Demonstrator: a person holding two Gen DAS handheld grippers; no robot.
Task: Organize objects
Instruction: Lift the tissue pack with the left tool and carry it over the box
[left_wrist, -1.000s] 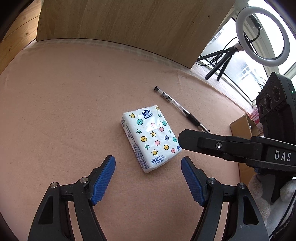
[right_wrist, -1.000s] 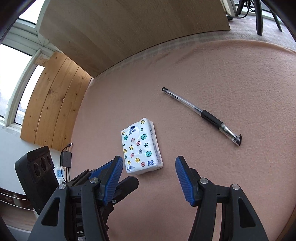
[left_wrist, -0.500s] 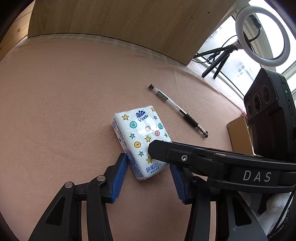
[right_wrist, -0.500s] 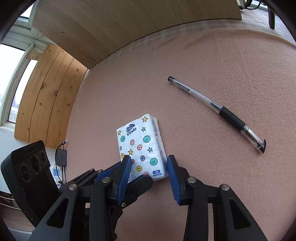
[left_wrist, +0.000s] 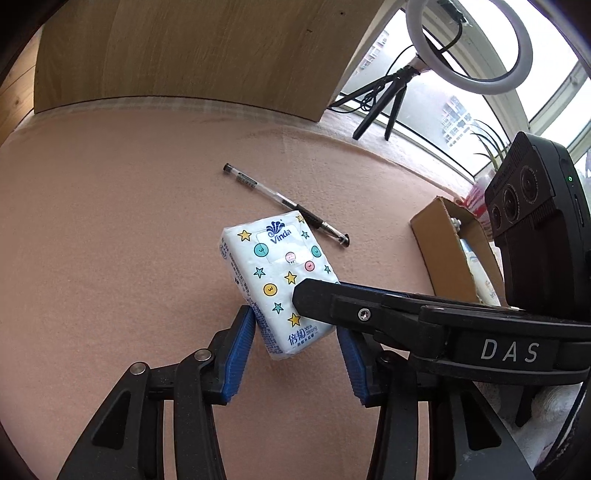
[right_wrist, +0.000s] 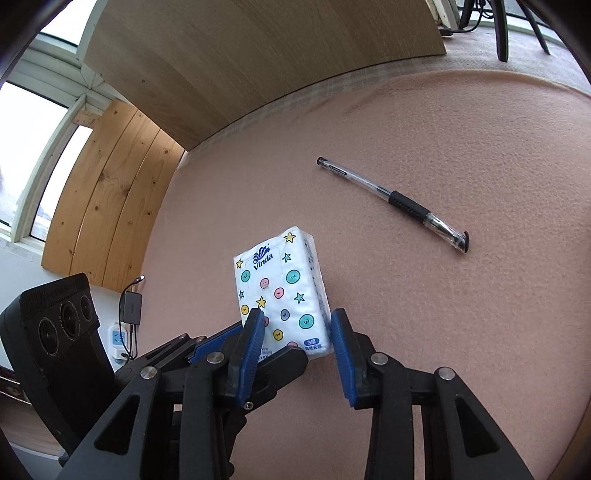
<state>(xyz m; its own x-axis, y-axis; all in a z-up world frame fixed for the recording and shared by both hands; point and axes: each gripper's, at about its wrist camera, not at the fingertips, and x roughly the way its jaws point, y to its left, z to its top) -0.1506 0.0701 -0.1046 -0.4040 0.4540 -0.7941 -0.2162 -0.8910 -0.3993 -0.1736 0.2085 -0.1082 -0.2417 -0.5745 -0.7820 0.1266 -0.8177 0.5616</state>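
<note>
We have both tools clamped on the tissue pack (left_wrist: 280, 280): the left tool (left_wrist: 293, 349) pinches its near end, and the right tool (right_wrist: 297, 341) has just closed across the same end. The pack looks lifted off the bench (left_wrist: 110, 221), with the pen (right_wrist: 395, 199) lying beyond it. Next, we judge, calls for carrying it to the cardboard box (left_wrist: 443, 254) at the left tool's right, with the 2 moving together.

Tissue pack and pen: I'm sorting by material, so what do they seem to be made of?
Tissue pack: soft printed plastic film, slightly glossy, with a crinkled sealed end; presumably paper tissues inside. Pen: clear hard plastic barrel, ink tube showing through, with a black ribbed grip that looks like rubber.
</note>
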